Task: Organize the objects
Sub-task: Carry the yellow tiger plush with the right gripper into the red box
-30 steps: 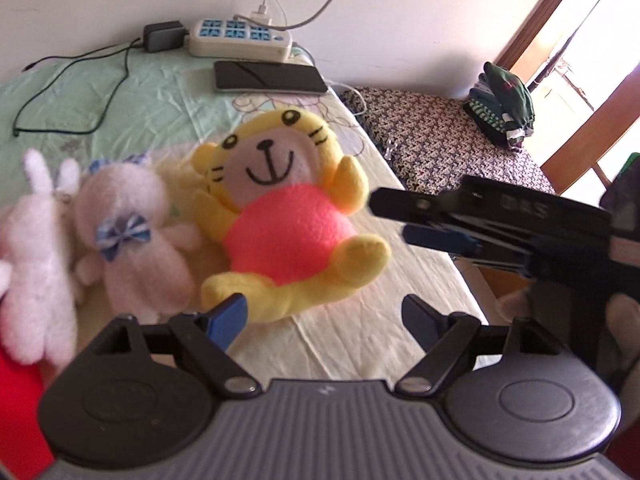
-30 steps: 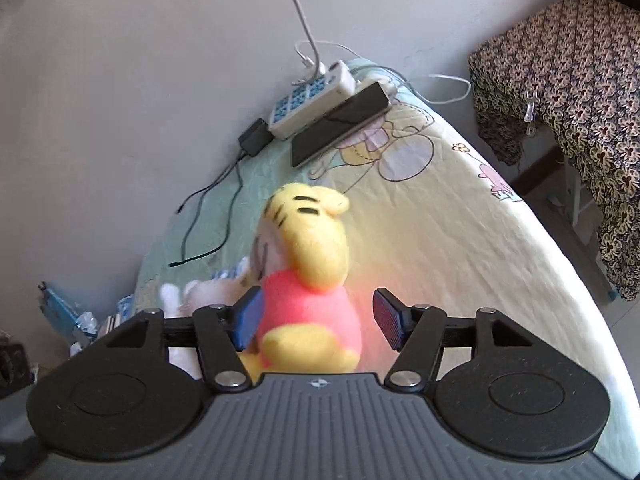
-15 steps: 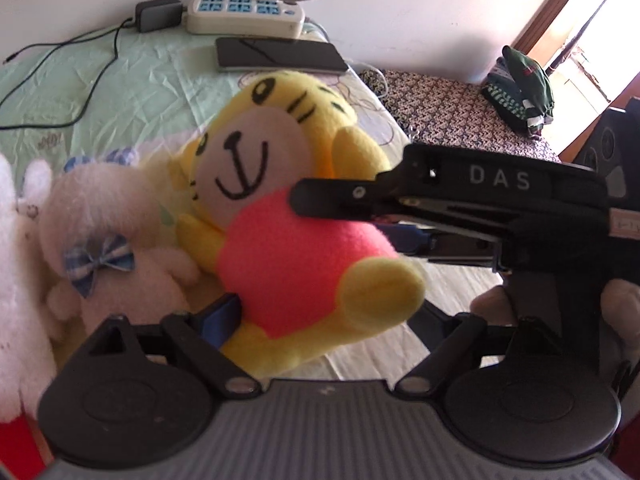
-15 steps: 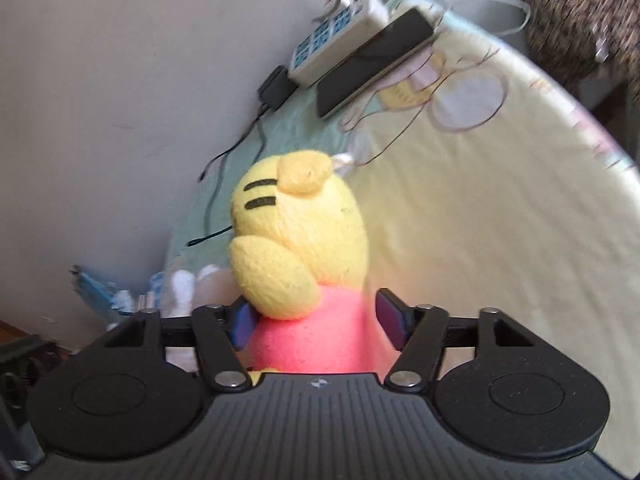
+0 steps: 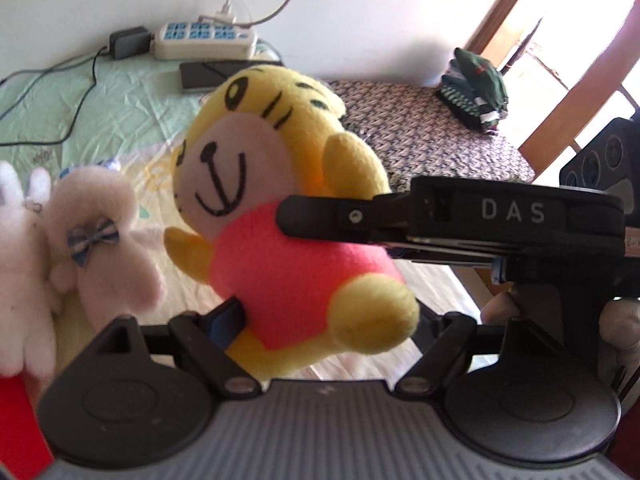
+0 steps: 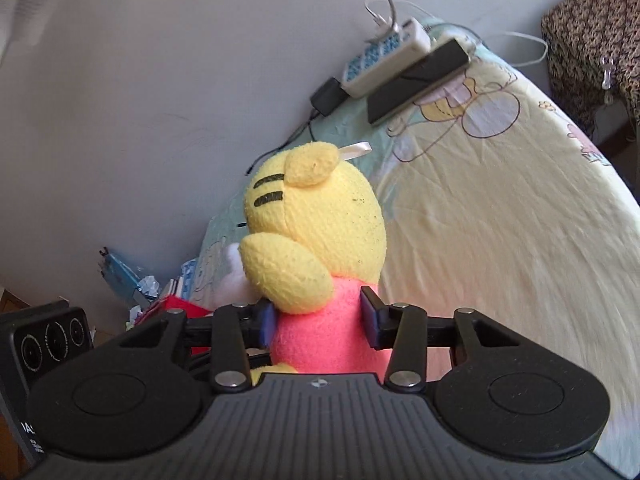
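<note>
right gripper (image 6: 318, 318): its jaws have just been closing and now press both blue pads into the pink belly of the yellow plush tiger (image 6: 316, 240), one pad on each flank, so it is holding the toy
left gripper (image 5: 328, 318): its jaws have just been closing at middling width; the tiger's lower body sits between them, the left blue pad touches the pink side, the right pad is hidden behind a yellow foot, so I cannot tell whether they grip
yellow plush tiger (image 5: 280, 216): lifted clear of the bed and tilted, face toward the left wrist camera, back of the head toward the right one
right gripper seen from the left wrist (image 5: 316, 220): reaches in from the right, a black finger lying across the toy's chest
person's fingers (image 5: 616, 320): wrapped around that gripper's handle at the right edge
white plush bear (image 5: 104, 236): on the bed left of the tiger, blue bow at its neck, a white rabbit just beside it
bed (image 6: 500, 208): yellow cartoon sheet
power strip (image 5: 204, 40): far, by the wall, a dark phone (image 5: 208, 74) just in front of it
</note>
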Demonstrator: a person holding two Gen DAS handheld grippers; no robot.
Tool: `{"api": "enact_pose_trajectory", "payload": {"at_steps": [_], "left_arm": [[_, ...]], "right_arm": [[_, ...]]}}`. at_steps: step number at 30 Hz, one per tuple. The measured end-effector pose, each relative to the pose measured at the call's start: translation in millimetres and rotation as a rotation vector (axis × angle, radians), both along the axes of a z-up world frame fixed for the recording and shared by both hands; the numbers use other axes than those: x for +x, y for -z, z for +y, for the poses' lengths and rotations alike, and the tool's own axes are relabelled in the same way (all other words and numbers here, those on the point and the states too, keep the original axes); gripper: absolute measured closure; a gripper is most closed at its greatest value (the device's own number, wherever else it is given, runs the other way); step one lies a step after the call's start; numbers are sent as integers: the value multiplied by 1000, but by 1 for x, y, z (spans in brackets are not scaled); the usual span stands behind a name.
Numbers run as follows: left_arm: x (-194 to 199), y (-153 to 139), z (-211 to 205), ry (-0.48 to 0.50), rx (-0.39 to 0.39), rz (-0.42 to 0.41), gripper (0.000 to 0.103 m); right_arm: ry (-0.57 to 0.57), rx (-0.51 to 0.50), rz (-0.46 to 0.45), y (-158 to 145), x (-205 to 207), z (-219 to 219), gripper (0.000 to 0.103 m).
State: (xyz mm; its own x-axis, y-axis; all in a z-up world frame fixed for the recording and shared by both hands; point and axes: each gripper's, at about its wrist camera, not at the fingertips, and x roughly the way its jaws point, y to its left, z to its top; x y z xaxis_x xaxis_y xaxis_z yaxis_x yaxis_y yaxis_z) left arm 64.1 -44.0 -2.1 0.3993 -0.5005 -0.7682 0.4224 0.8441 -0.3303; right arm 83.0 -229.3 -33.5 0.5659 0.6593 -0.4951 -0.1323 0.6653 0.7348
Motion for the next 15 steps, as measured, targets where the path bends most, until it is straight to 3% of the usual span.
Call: {"api": "enact_pose_trajectory", "payload": {"at_steps": [6, 15], "left_arm": [[-39, -29, 20, -24, -8, -82, 22], [-91, -64, 99, -157, -82, -176, 22]], "right_arm": [[-27, 24, -54, -24, -31, 18, 57], [-124, 63, -140, -58, -61, 79, 57]]}}
